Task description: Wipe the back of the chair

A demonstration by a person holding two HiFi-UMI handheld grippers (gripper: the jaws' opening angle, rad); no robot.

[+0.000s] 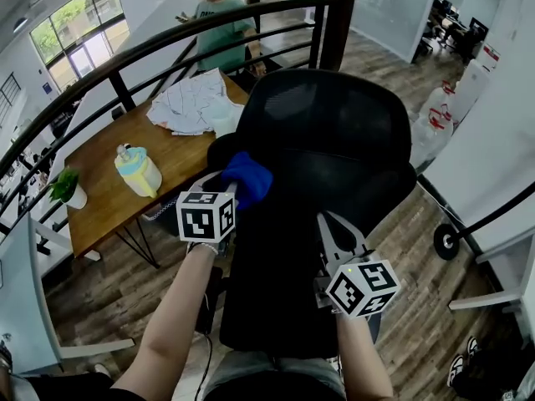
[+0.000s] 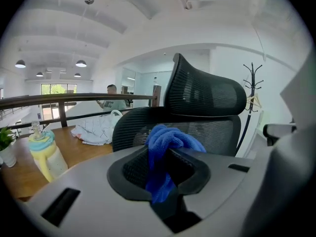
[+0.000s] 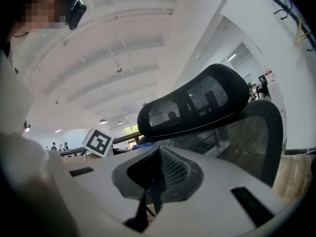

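Observation:
The black mesh office chair point(image 1: 334, 132) fills the middle of the head view, seen from behind and above. My left gripper point(image 1: 236, 189) is shut on a blue cloth point(image 1: 248, 176), which rests against the left edge of the chair's back. In the left gripper view the cloth point(image 2: 170, 142) bunches out between the jaws of that gripper point(image 2: 165, 154), with the headrest point(image 2: 205, 93) just beyond. My right gripper point(image 1: 326, 220) lies low on the chair's back, right of centre, shut with nothing in it. The right gripper view looks past that gripper point(image 3: 158, 154) up at the headrest point(image 3: 197, 102).
A wooden table point(image 1: 109, 199) stands left of the chair with a yellow and blue bottle point(image 1: 138, 171), a white cloth point(image 1: 194, 103) and a potted plant point(image 1: 67, 186). A dark railing point(image 1: 125, 65) curves behind it. A person point(image 1: 221, 32) sits beyond. A coat rack point(image 2: 253, 83) stands at the wall.

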